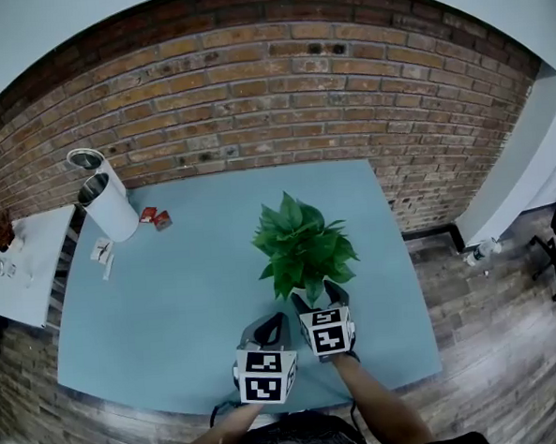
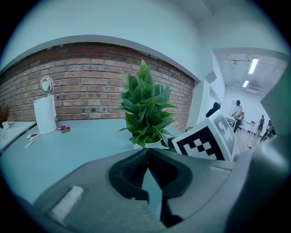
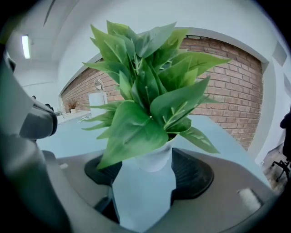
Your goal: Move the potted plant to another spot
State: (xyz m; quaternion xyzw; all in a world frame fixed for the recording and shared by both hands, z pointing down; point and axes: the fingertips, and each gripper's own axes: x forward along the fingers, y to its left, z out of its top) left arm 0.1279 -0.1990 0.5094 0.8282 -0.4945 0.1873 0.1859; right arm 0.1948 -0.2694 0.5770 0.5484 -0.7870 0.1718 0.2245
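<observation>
The potted plant, broad green leaves in a small white pot, stands near the front right of the blue table. My right gripper reaches in under the leaves with the pot between its jaws. In the right gripper view the right pad touches the pot's side, and a leaf hides the left pad. My left gripper sits just left of it, shut with nothing in it; in the left gripper view its tips meet, with the plant ahead to the right.
A tall white cylinder appliance stands at the table's back left, with small red items and white scraps beside it. A brick wall runs behind the table. A white side table stands left. People are far off.
</observation>
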